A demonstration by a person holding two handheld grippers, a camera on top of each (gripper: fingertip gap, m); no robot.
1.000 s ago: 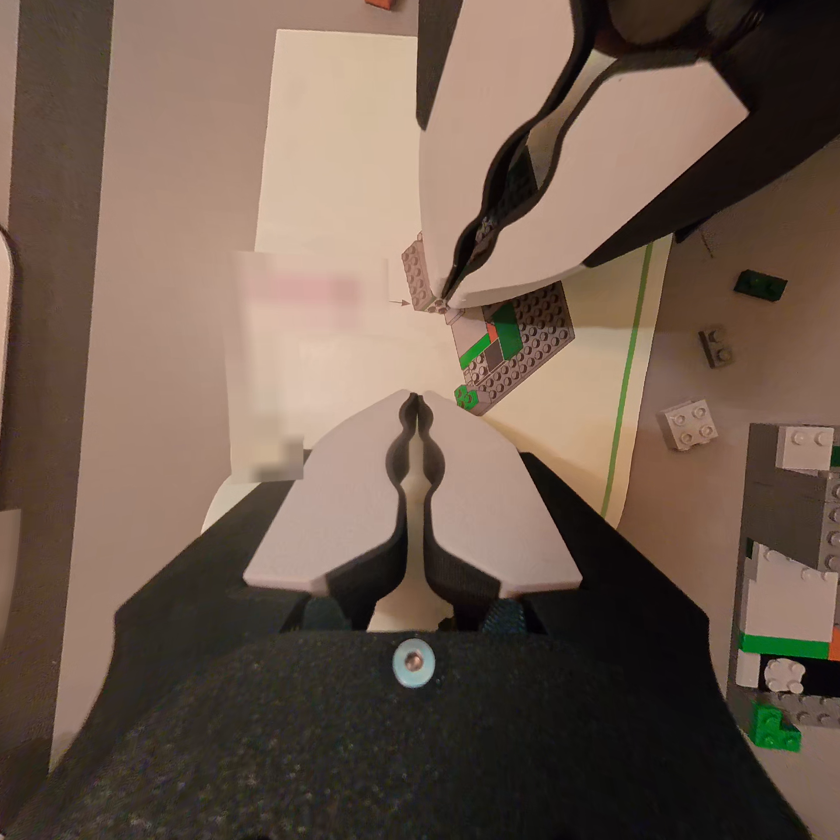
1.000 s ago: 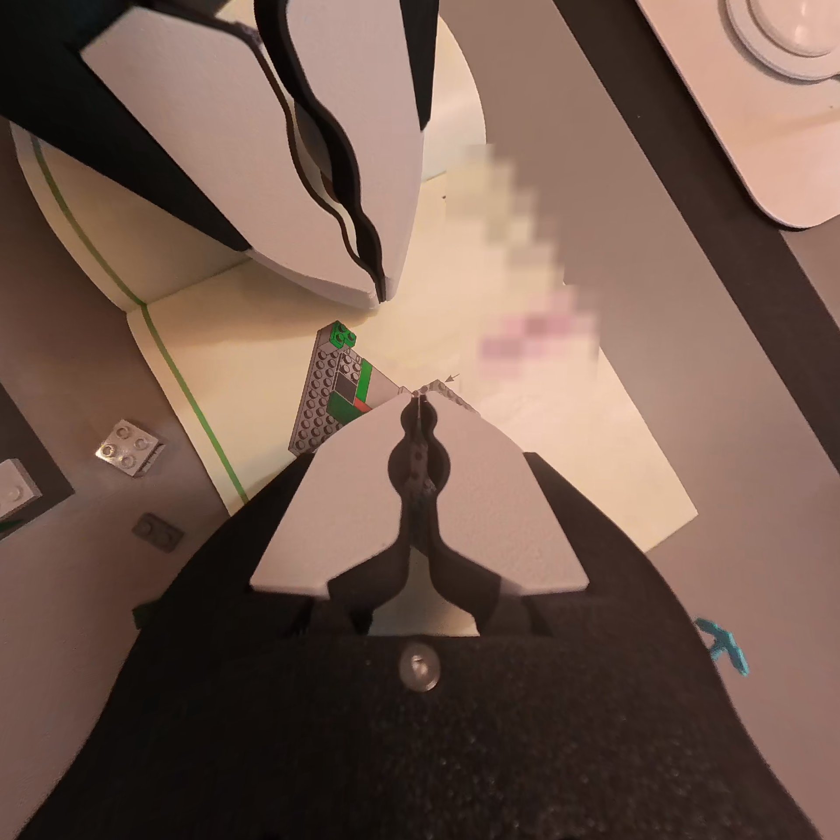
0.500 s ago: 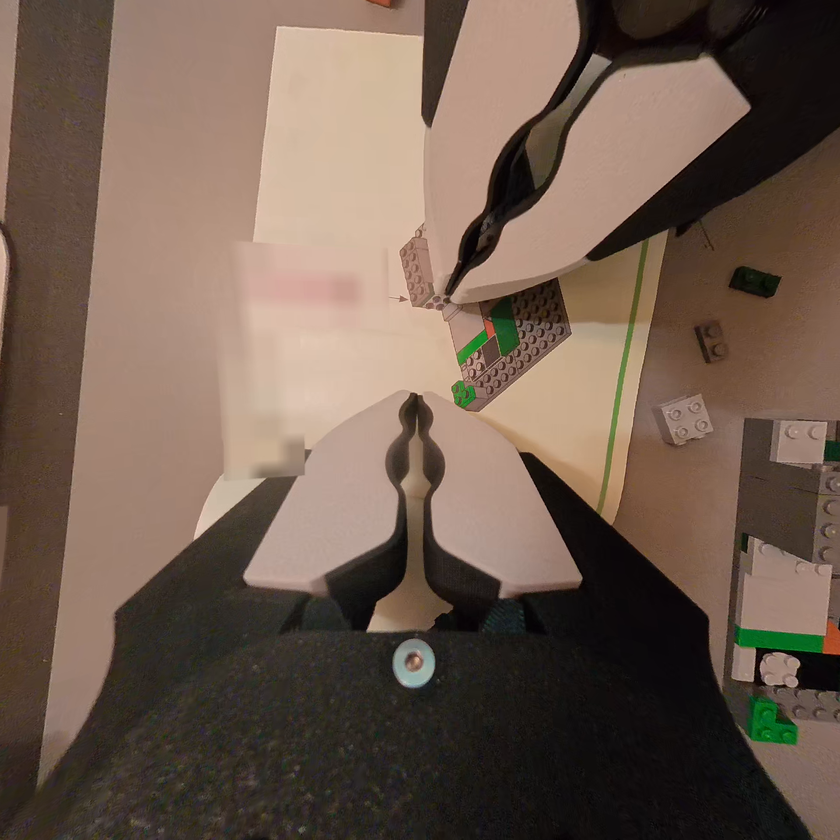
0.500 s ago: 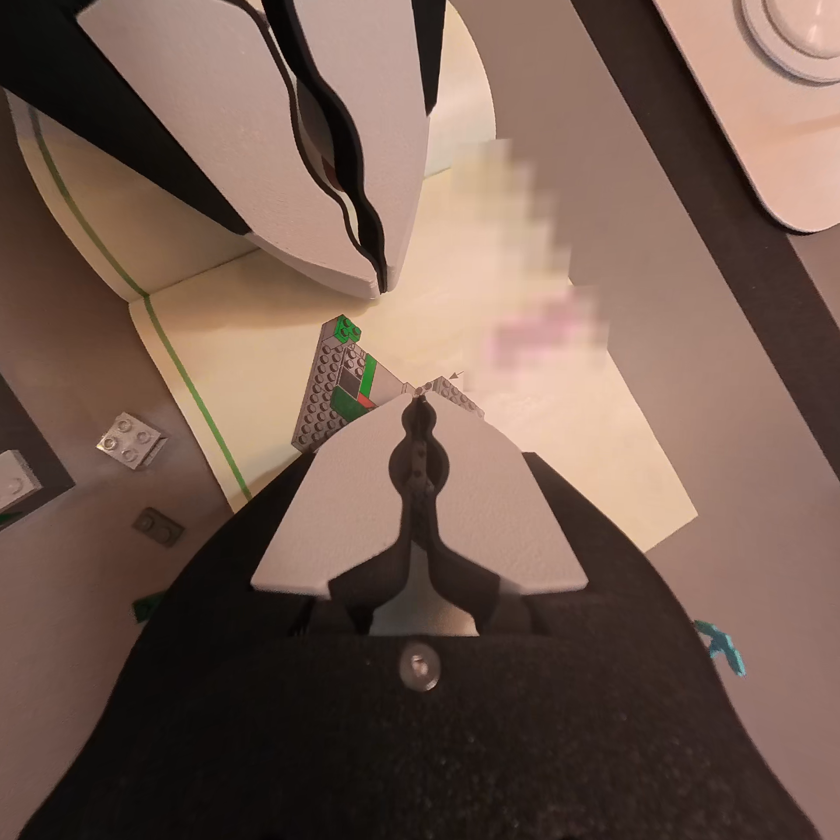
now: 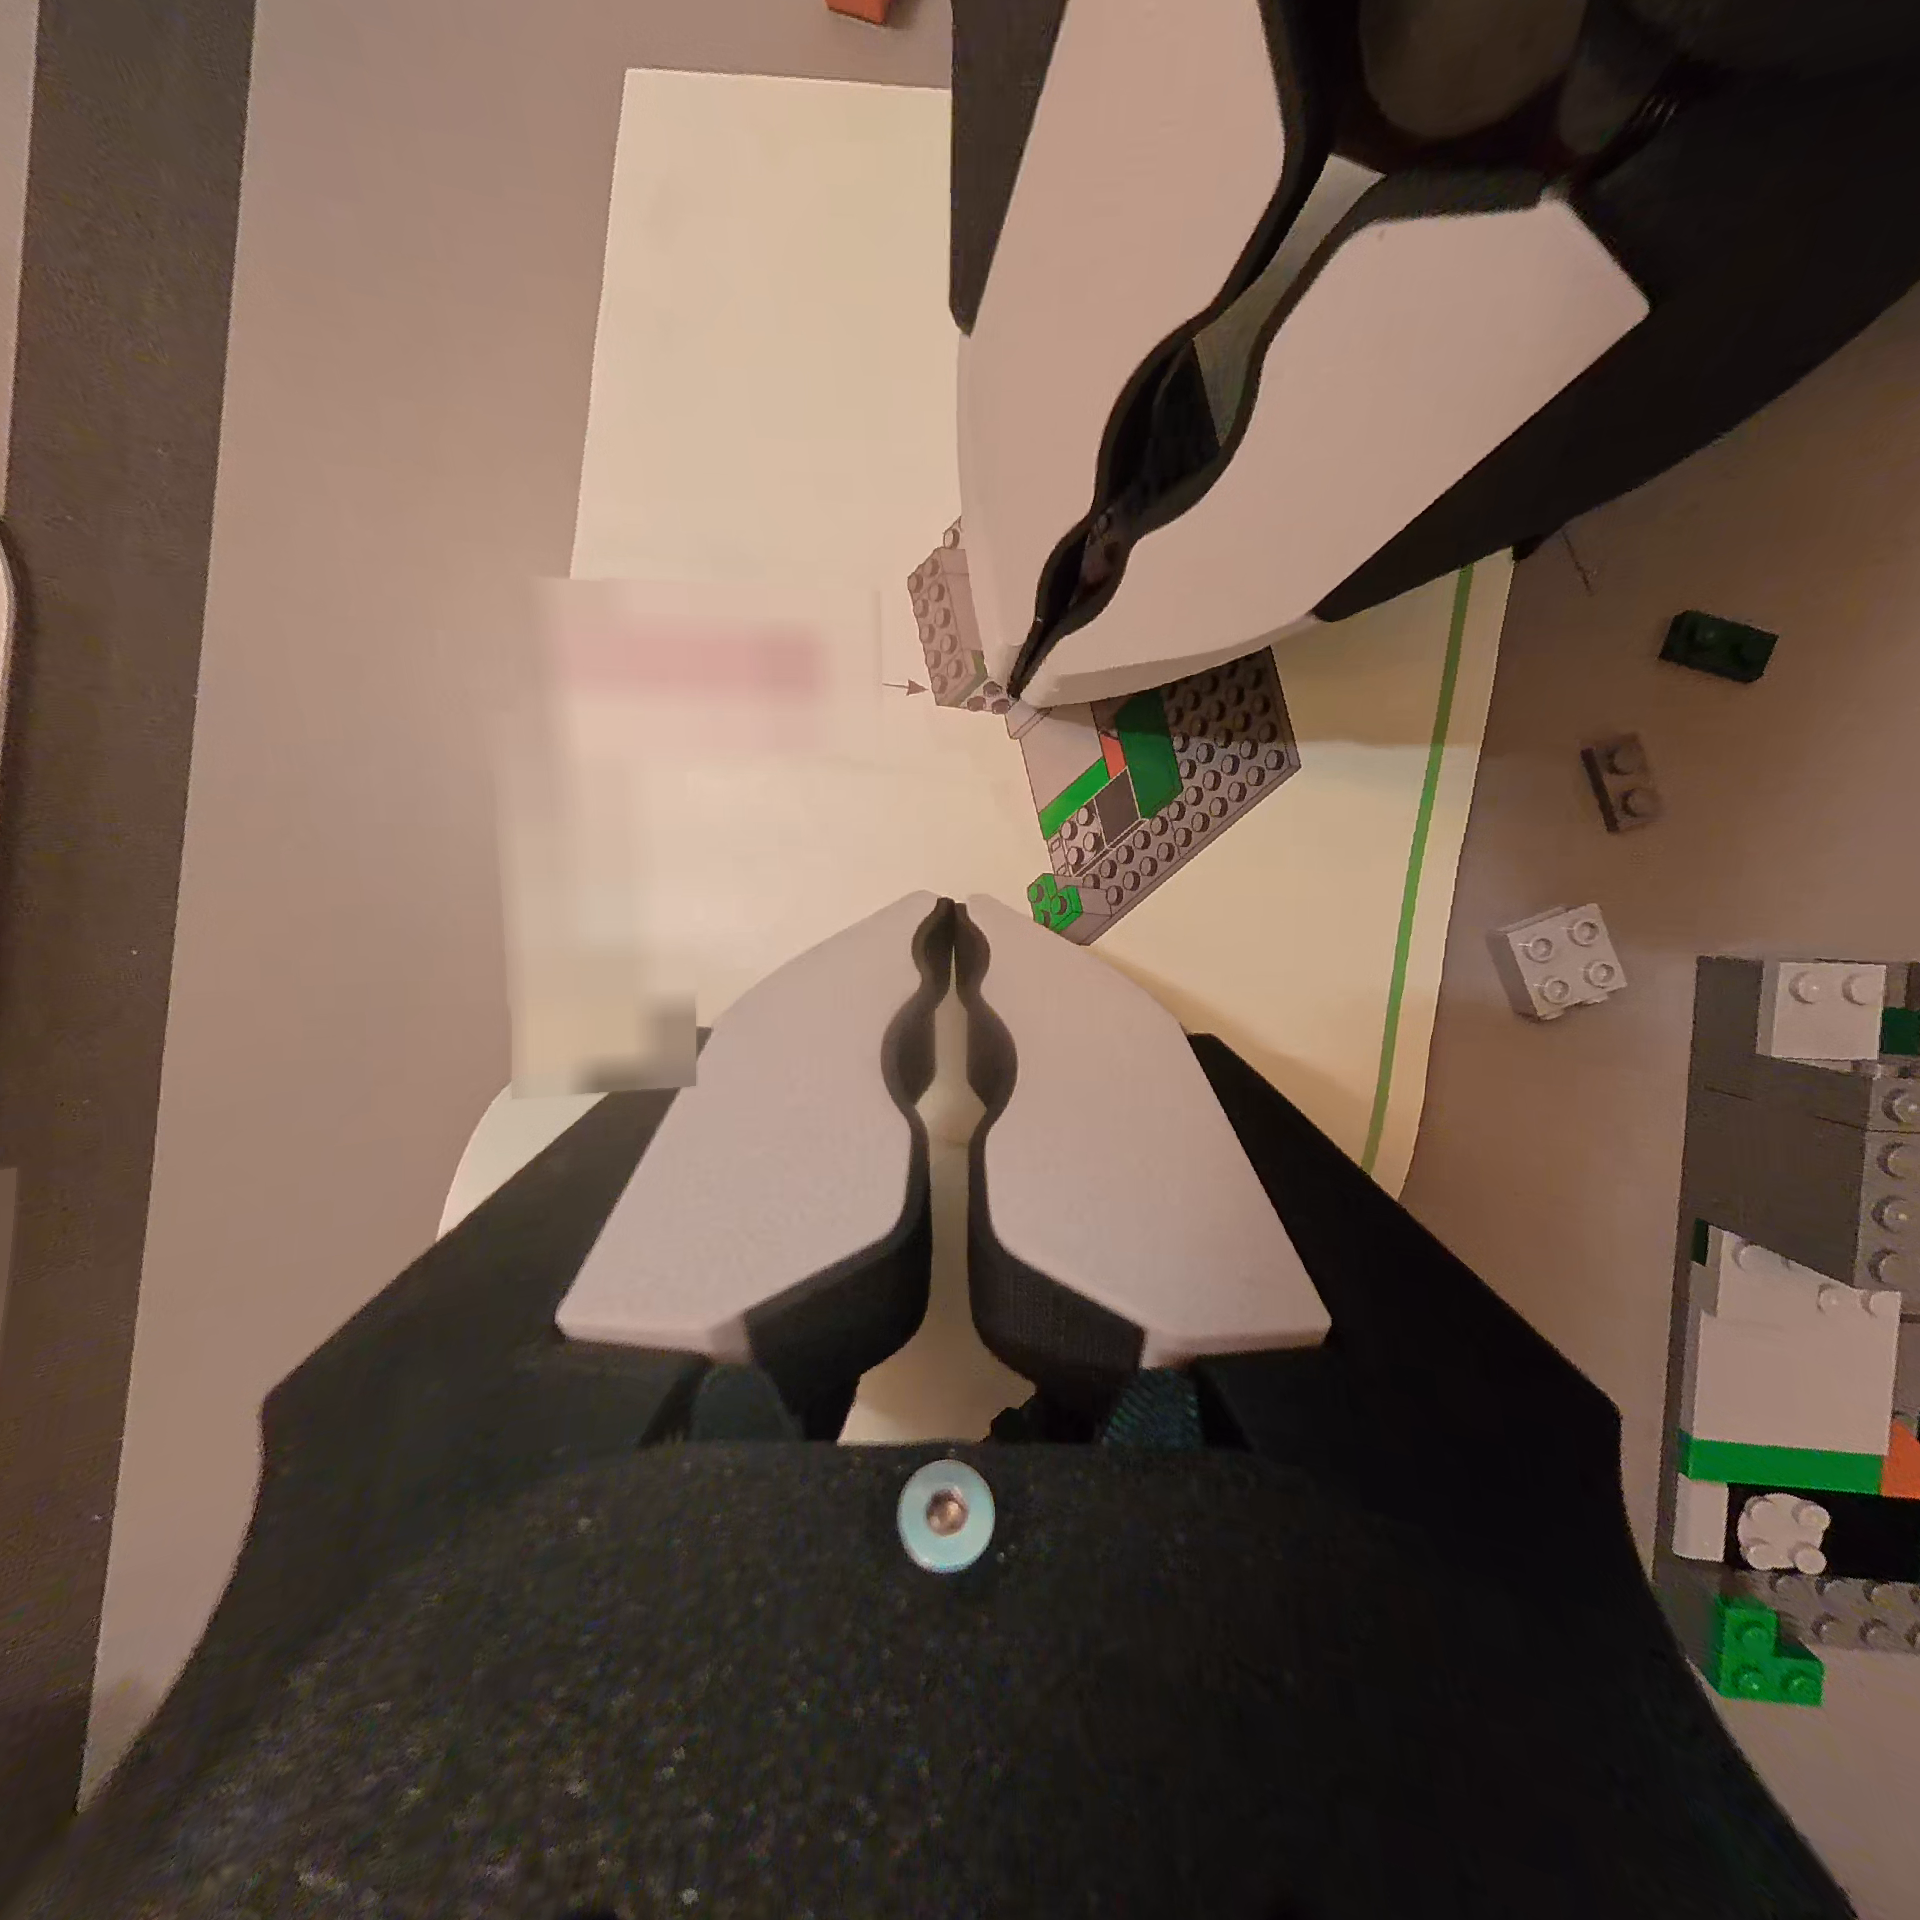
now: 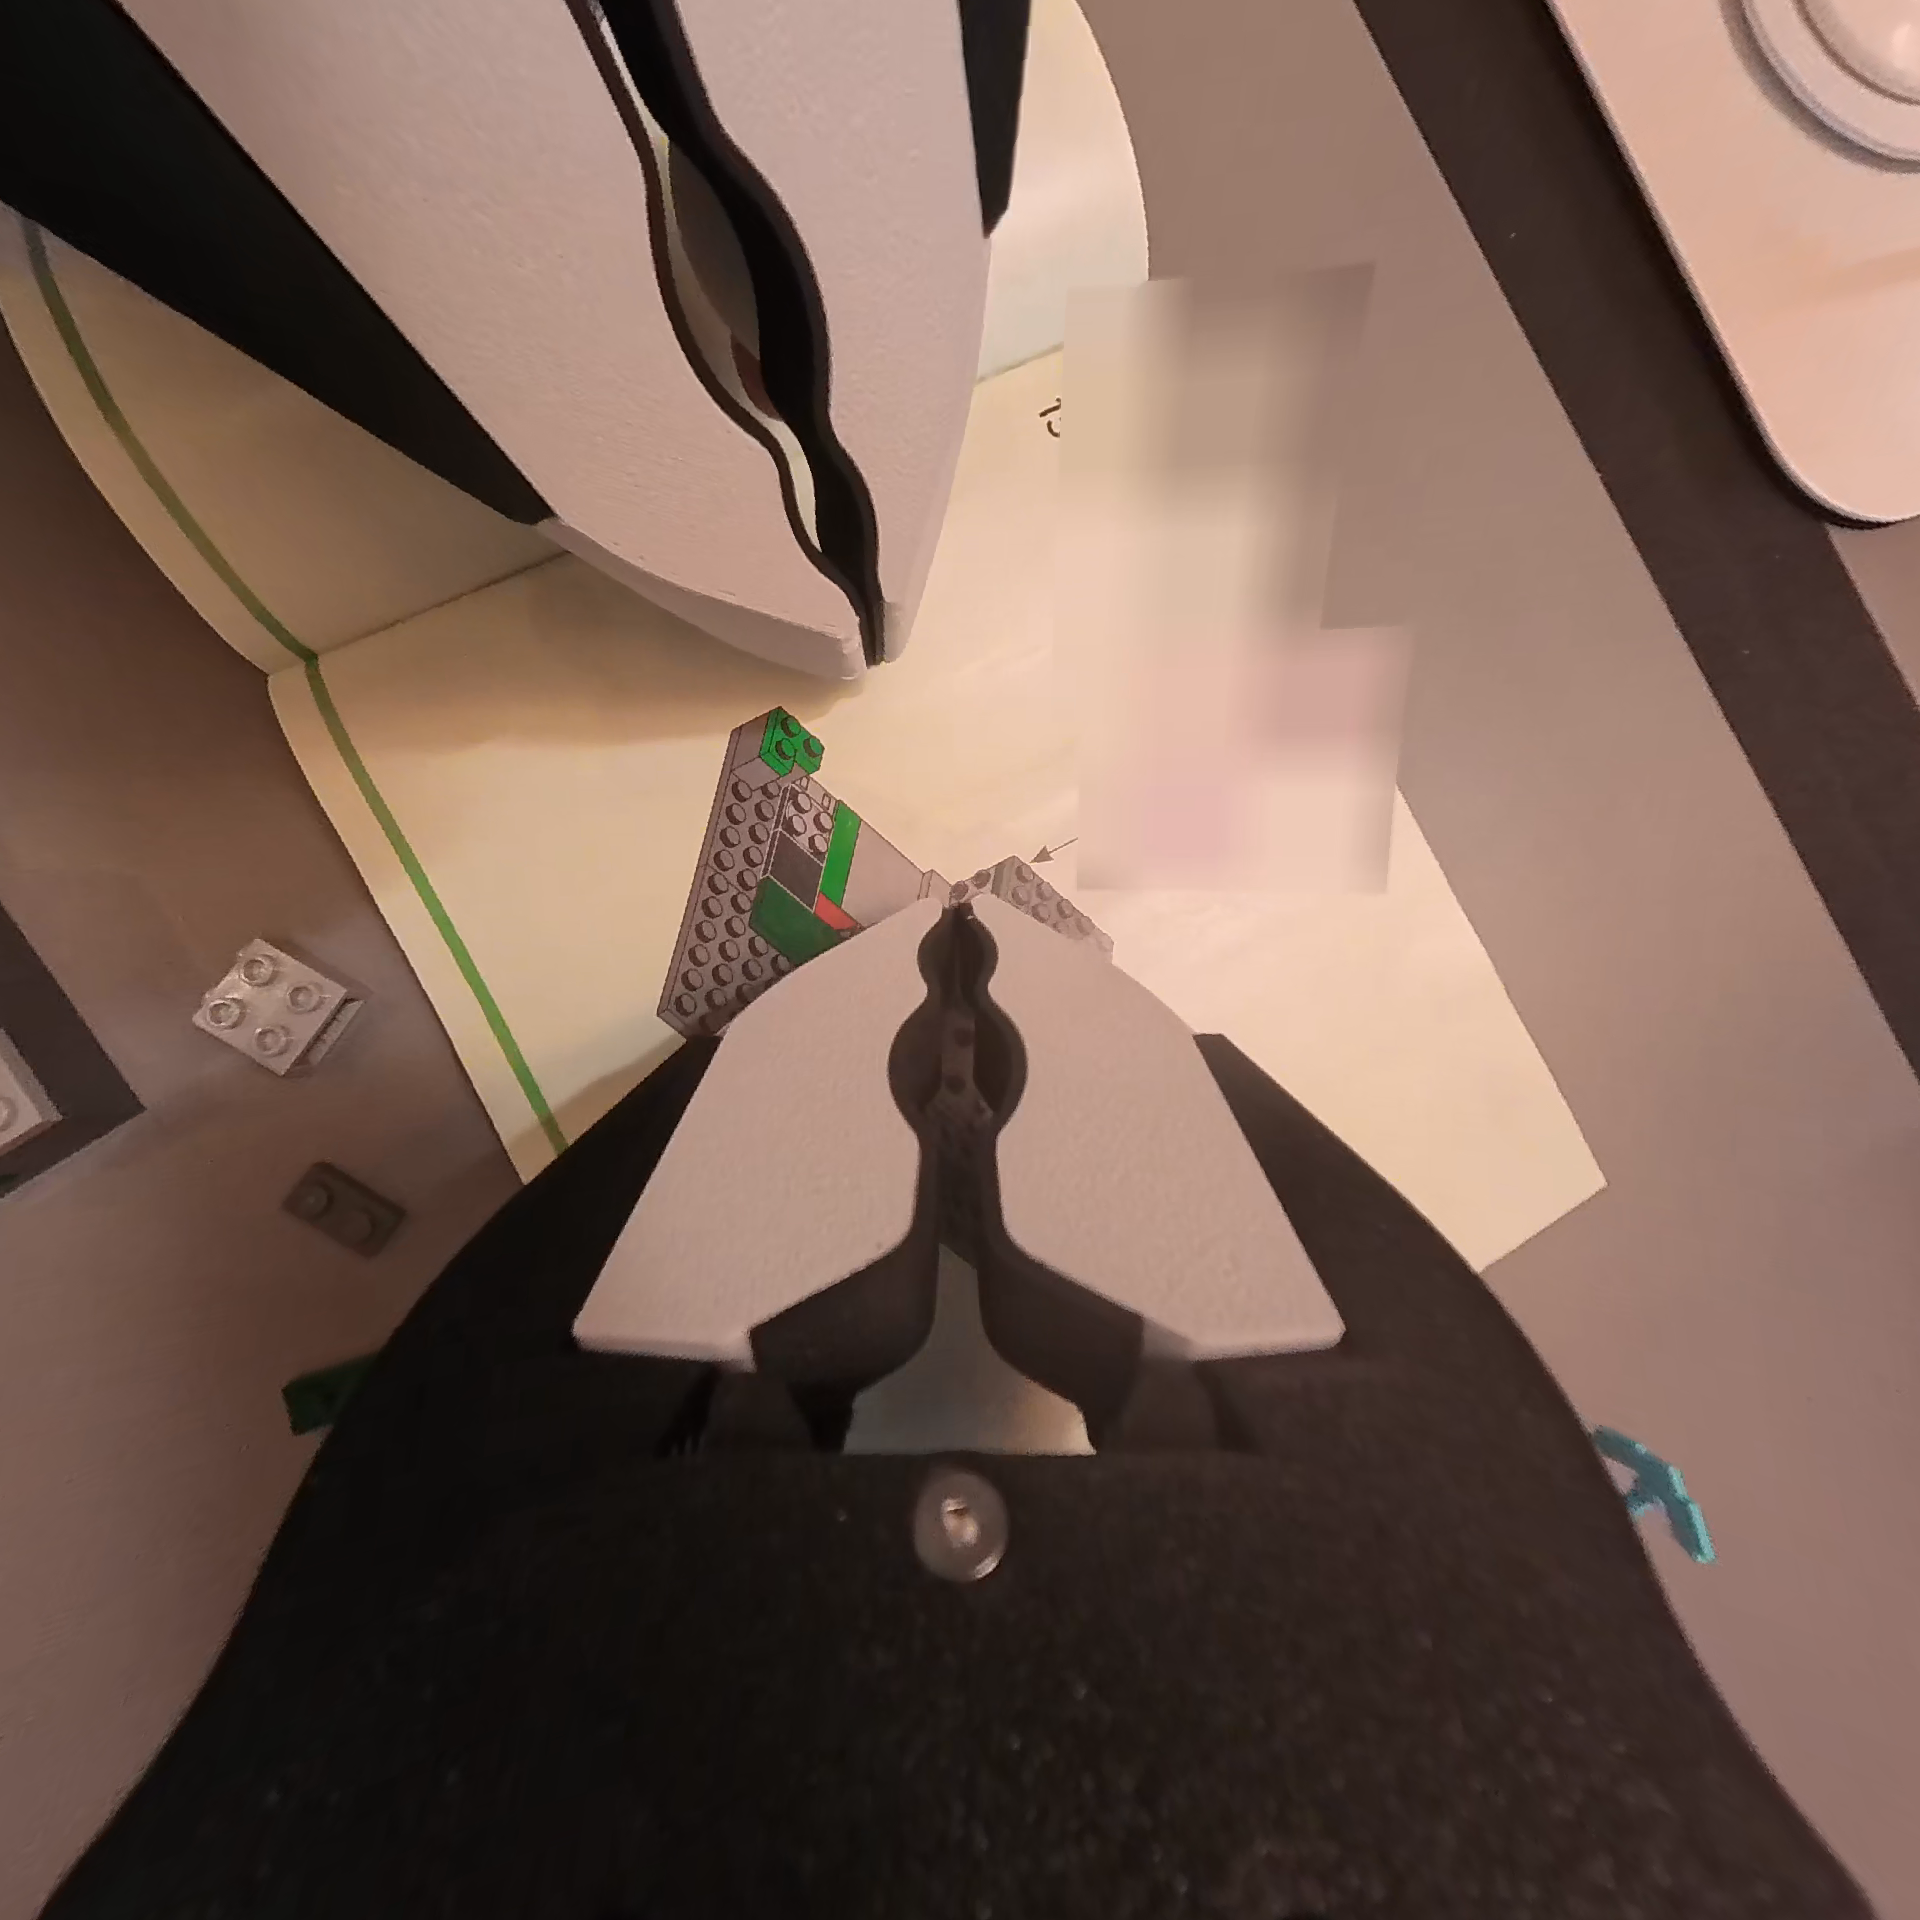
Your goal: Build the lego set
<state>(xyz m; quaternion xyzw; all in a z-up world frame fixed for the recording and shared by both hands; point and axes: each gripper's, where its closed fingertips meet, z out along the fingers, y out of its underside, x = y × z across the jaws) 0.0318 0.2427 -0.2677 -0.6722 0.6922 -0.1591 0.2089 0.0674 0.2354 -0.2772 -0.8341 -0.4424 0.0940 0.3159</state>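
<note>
Lying flat on the grey table [image 5: 416, 416], the open instruction booklet [image 5: 769, 343] is seen under both grippers, w/ a green stripe along its right edge. Left to right in the left wrist view: the L gripper [image 5: 951, 906] is held over the booklet's lower left area, fingers pressed together at the tips, nothing seen btwn them. The printed build diagram [image 5: 1153, 800] (grey studded plate, green and red bits) is shown just right of the L tips. Above it, the R gripper [image 5: 1023, 681] is angled down w/ tips touching or just over the page at the diagram's upper left corner. Its fingers are pinched on a thin dark strip-like piece [image 6: 961, 1049], seen in the slot in the right wrist view; what kind of piece cannot be told.

Further right, off the page: a dark green plate [image 5: 1716, 644], a small dark grey plate [image 5: 1621, 781], a light grey 2x2 brick [image 5: 1556, 958], all loose and apart. At the right edge the partly built lego model [image 5: 1797, 1299] is seen standing on the table, grey/white/green, w/ a green corner piece [image 5: 1761, 1652] at its lower end.
</note>
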